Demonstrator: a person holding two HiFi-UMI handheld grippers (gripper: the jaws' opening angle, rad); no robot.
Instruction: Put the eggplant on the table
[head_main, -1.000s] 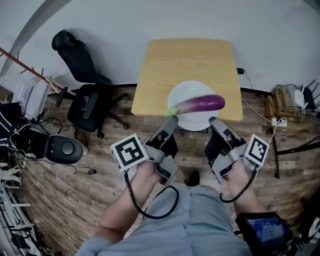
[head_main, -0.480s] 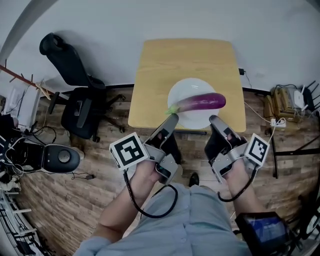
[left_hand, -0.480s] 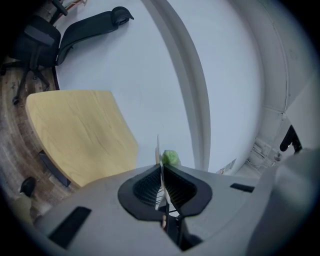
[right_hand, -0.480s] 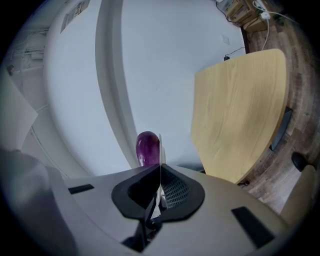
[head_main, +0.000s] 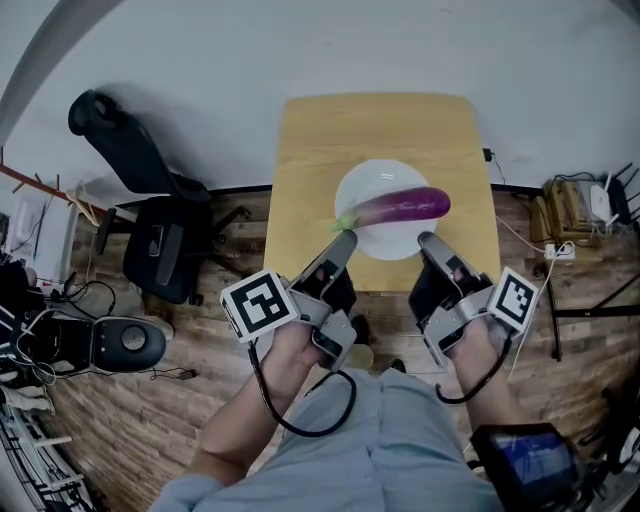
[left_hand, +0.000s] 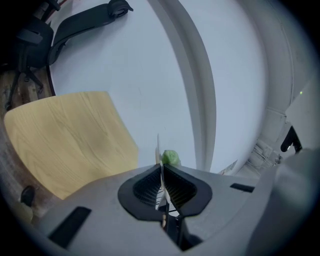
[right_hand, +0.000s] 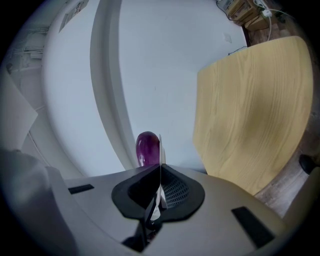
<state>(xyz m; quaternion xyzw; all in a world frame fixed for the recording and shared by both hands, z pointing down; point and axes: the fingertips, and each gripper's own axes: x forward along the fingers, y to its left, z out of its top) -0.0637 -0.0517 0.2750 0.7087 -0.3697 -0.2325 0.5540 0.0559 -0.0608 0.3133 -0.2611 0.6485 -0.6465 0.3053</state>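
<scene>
While both tools are clamped on one white plate (head_main: 372, 182), the items stand as follows.

Item, eggplant (head_main: 400, 206): purple, glossy, green stem end toward the left; lying lengthwise across the plate, on it and not on the bare tabletop; its stem (left_hand: 171, 157) shows just past the left jaws, its rounded purple end (right_hand: 147, 148) just past the right jaws.

Item, plate: round, white; seen in the head view over the near half of the table (head_main: 375, 125); whether its underside touches the wood cannot be told.

Item, left gripper (head_main: 343, 238): jaws drawn narrow, pinching the thin plate rim (left_hand: 159, 150) on the stem side; marker cube (head_main: 260, 305) facing up.

Item, right gripper (head_main: 428, 240): jaws nearly together, pinching the plate rim (right_hand: 160, 147) on the opposite side.

Item, table: small, light wood, set against the pale wall (head_main: 300, 45); top bare apart from the plate.

Item, office chair (head_main: 150, 215): black, standing on the wooden floor (head_main: 150, 400), well left of the table.
</scene>
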